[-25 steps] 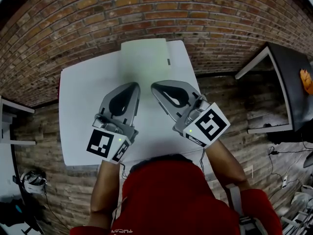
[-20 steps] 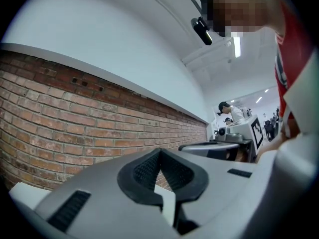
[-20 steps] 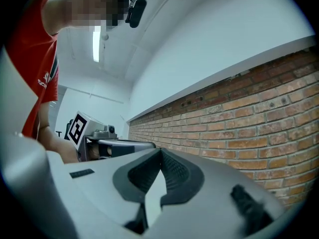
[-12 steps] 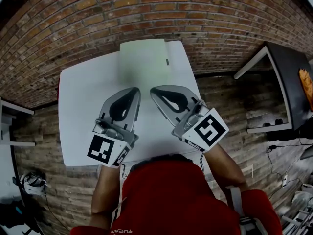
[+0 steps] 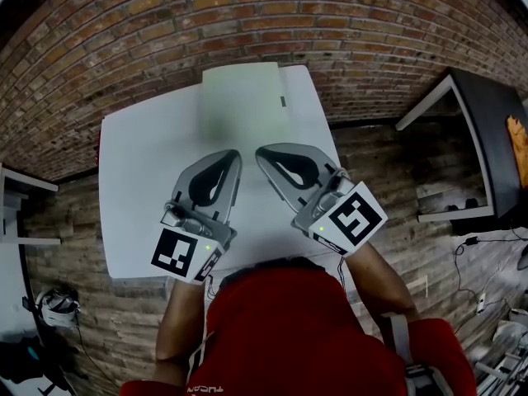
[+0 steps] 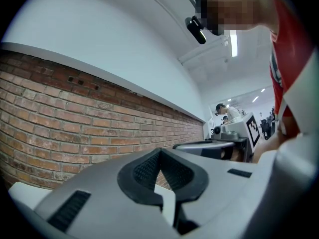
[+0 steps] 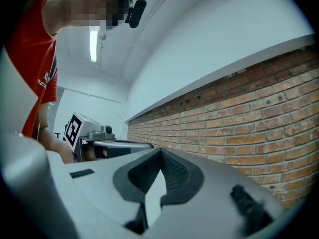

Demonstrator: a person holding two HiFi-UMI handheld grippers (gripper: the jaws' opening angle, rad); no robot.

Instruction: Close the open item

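A flat pale green item (image 5: 242, 97) lies at the far edge of the white table (image 5: 140, 180). It looks folded flat, with a small dark tab on its right side. Both grippers hover over the near half of the table, well short of the item. My left gripper (image 5: 233, 154) (image 6: 159, 151) is shut with nothing between its pads. Beside it, my right gripper (image 5: 261, 150) (image 7: 160, 151) is shut and empty too. The two tips point toward each other, a small gap apart. Each gripper view shows only brick wall and the other gripper.
A brick floor surrounds the table. A dark table (image 5: 495, 114) with an orange thing on it stands at the right. White furniture (image 5: 21, 213) sits at the left edge. Cables lie on the floor at lower right.
Both grippers have drifted slightly back toward the person, the left one more. Both stay shut. The item has not moved.
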